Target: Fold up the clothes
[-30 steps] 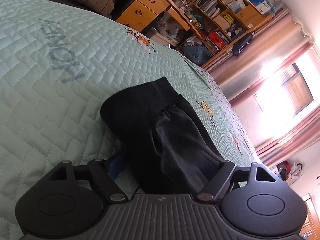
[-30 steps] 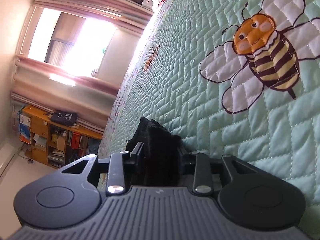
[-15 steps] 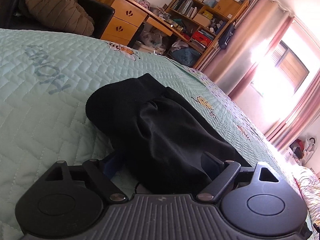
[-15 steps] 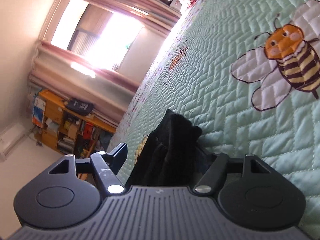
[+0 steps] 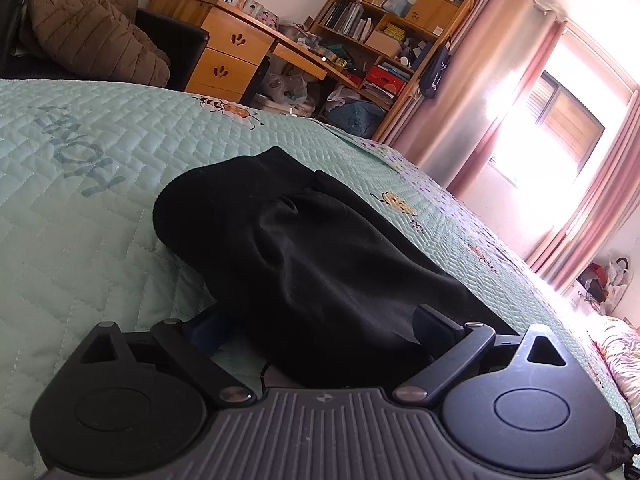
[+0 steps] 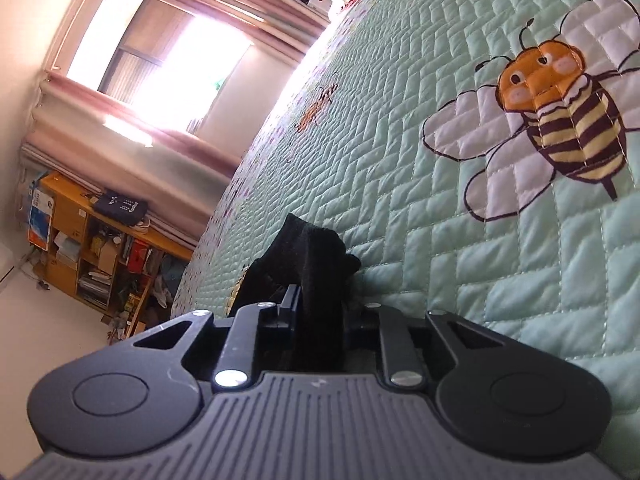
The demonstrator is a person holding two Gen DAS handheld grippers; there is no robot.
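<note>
While our right gripper, its jaws just closed, pinches a ribbed edge of the black garment, our left gripper has been opening wide around the soft bundle, which lies at twelve o'clock on the quilted mint bedspread, probably releasing a finished fold.

Black garment buries the left gripper's fingertips; the right gripper hides the cloth's lower part, window glare-washed.
</note>
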